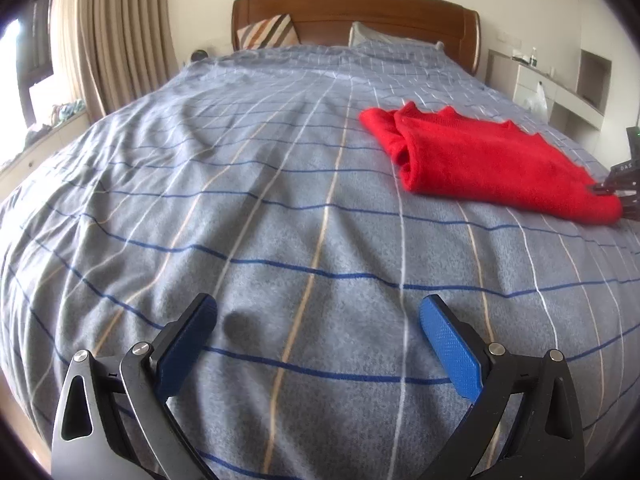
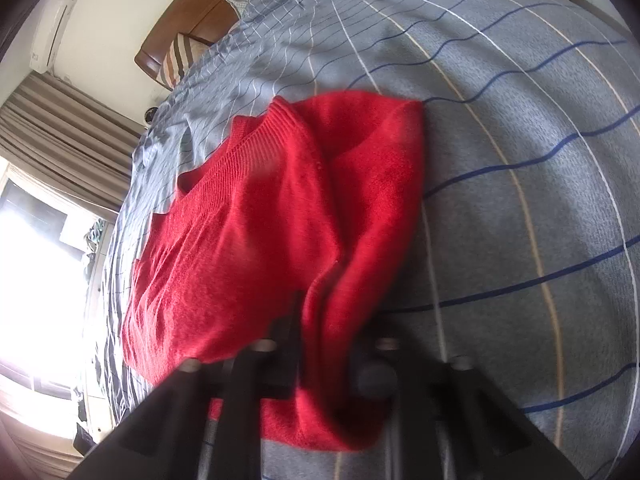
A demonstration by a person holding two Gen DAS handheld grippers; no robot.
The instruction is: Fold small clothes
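Right wrist view: red sweater [image 2: 280, 216] lengthwise, collar toward headboard [image 2: 188, 12], hem fold pinched in right tool [image 2: 324, 320].

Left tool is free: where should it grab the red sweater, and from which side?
Probably the doubled fold edge of the red sweater, approached from the bare duvet side: it bulges up, giving the open left tool a lip.

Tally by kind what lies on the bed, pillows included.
Red knitted garment: 1
Striped cushion: 1
Pale pillow: 1
Checked grey cover: 1
Total: 4
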